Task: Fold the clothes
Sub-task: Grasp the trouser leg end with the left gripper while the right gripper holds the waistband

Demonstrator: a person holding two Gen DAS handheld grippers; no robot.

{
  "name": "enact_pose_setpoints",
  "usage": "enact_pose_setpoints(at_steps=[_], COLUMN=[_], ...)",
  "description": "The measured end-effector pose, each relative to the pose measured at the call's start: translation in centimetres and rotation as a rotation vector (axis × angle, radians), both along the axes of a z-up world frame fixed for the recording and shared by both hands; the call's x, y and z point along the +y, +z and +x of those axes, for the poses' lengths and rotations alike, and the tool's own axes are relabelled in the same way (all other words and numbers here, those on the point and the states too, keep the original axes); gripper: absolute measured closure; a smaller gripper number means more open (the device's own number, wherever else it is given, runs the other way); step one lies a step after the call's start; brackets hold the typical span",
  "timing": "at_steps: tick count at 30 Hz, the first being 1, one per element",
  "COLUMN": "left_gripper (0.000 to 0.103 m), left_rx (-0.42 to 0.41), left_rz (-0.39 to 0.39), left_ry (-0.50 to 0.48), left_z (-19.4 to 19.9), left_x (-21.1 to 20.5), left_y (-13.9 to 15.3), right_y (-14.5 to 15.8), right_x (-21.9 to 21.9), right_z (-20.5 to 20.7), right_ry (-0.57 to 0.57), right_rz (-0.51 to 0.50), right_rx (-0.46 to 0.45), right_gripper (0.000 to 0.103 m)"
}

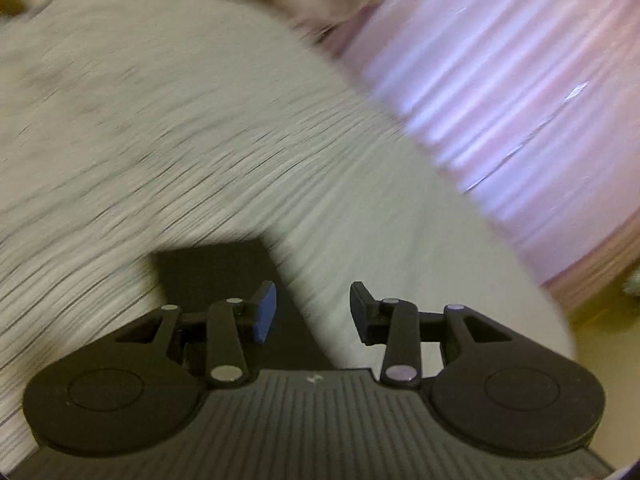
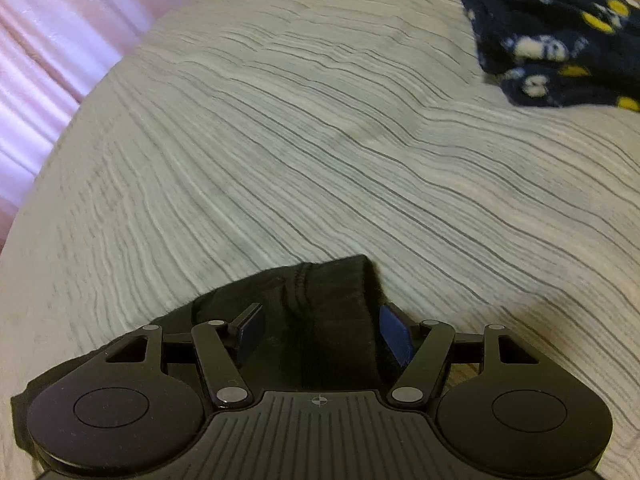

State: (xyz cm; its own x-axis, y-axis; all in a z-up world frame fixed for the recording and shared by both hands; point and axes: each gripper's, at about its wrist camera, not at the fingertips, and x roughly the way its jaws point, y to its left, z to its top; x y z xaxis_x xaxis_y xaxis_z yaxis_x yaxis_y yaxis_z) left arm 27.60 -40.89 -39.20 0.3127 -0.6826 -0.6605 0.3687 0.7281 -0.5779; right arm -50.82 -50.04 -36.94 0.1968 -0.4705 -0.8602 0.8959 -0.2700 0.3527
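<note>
A black garment (image 2: 320, 320) lies on the pale striped bed cover (image 2: 320, 140). In the right wrist view one corner of it pokes forward between the fingers of my right gripper (image 2: 324, 334), which stands open over it without pinching the cloth. In the blurred left wrist view my left gripper (image 1: 312, 312) is open too, and a dark patch of the black garment (image 1: 216, 272) shows under and beyond its left finger. Nothing is clamped between either pair of pads.
A folded navy fleece with yellow and white print (image 2: 560, 36) rests at the far right of the bed. Pink curtains (image 1: 520, 100) hang past the bed's edge, also visible as pink curtains (image 2: 52, 60) on the left. The left wrist view is motion-blurred.
</note>
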Motion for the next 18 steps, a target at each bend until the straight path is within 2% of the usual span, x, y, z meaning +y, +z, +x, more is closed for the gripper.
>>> enact_pose_setpoints(at_steps=[4,8,11,13,14,16,18], left_gripper=[0.068,0.063,0.065,0.089,0.097,0.098,0.097], left_rx=[0.088,0.072,0.06,0.05,0.02,-0.054,-0.173], left_rz=[0.107,0.106,0.105,0.103,0.097,0.079,0.013], left_ry=[0.065,0.06,0.057,0.052,0.023,-0.028,-0.076], left_z=[0.9,1.9,2.7,3.2,2.9,2.2,1.2], left_x=[2.3,0.4,-1.0,-1.9,-1.9,-1.5,0.3], left_y=[-3.0,-4.5,-5.5,-6.2,-5.4,-3.5,-0.4], right_y=[-0.9,-1.1,-1.2,-1.3,-1.4,-1.5,-1.3], right_x=[0.6,0.7,0.7,0.8,0.9,1.1,1.3], right_z=[-1.1,-1.8,-2.0,-2.0,-2.0,-2.0,-2.1], right_ry=[-0.054,-0.046,-0.033,-0.031,-0.03,-0.028,-0.024], right_rz=[0.0,0.006,0.005,0.003,0.002,-0.004,-0.013], right_rx=[-0.022,-0.023,-0.031,-0.033,-0.037,-0.049,-0.063], right_gripper=[0.036,0.036,0.036,0.036,0.036,0.036,0.036])
